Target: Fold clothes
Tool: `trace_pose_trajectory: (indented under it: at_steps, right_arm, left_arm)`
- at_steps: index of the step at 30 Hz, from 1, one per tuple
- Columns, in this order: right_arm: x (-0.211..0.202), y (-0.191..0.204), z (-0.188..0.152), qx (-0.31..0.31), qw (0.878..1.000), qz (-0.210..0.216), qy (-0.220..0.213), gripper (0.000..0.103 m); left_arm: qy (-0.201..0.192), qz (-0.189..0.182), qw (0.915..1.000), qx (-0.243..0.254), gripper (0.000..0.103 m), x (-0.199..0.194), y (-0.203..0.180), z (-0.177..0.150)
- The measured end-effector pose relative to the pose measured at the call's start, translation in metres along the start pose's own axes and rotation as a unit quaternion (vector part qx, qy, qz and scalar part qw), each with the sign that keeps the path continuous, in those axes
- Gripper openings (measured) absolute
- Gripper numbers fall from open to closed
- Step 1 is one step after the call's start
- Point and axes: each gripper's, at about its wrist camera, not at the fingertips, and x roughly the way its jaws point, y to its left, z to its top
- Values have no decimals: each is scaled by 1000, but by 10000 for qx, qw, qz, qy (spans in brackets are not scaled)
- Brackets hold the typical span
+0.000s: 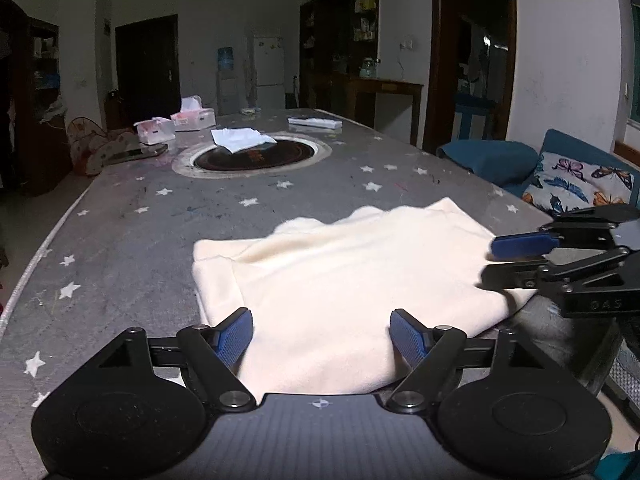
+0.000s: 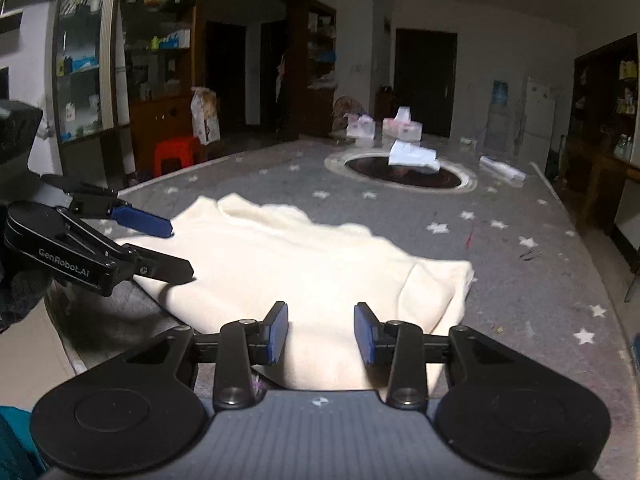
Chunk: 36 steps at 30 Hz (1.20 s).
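Lying folded near the front edge of the grey star tabletop [image 1: 120,216] is the cream cloth [image 1: 340,280]. Left of the cloth, the tabletop is bare out to its curved edge. The left claw [image 1: 322,338] is spread wide over the cloth, pinching nothing. The right claw [image 2: 321,334] is spread less, and its pads do not press the cloth. Only the left view shows the butterfly pillow [image 1: 580,184]; only the right view shows the red stool [image 2: 176,156].
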Motion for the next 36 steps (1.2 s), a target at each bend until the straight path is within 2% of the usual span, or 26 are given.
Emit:
trace_pose_trajectory:
  at_steps: [6, 9, 13, 17, 22, 25, 31, 36]
  right_arm:
    - [-7, -4, -14, 24, 10000, -27, 54, 34]
    - [-5, -4, -21, -58, 10000, -21, -75, 34]
    - [-14, -4, -15, -2, 10000, -6, -64, 34]
    - [-26, -7, -14, 56, 9997, -170, -180, 34]
    - [-20, -15, -26, 166, 9992, -355, 33, 34]
    - [-24, -16, -20, 112, 9992, -382, 53, 34]
    - [-22, -9, 0, 4, 9997, -95, -233, 36]
    - [4, -1, -4, -71, 9999, 96, 37, 36]
  left_arm:
    - [86, 71, 9998, -132, 79, 1, 6, -6]
    - [98, 99, 9997, -181, 81, 2, 7, -8]
    - [38, 142, 9997, -177, 80, -6, 9, -3]
    - [-46, 219, 9995, -243, 80, -10, 14, 2]
    - [139, 318, 9990, -291, 80, 0, 18, -4]
    - [138, 336, 9987, -360, 80, -3, 21, -3]
    - [55, 464, 9982, -376, 80, -8, 26, 0]
    - [146, 552, 9968, -563, 80, -8, 36, -10]
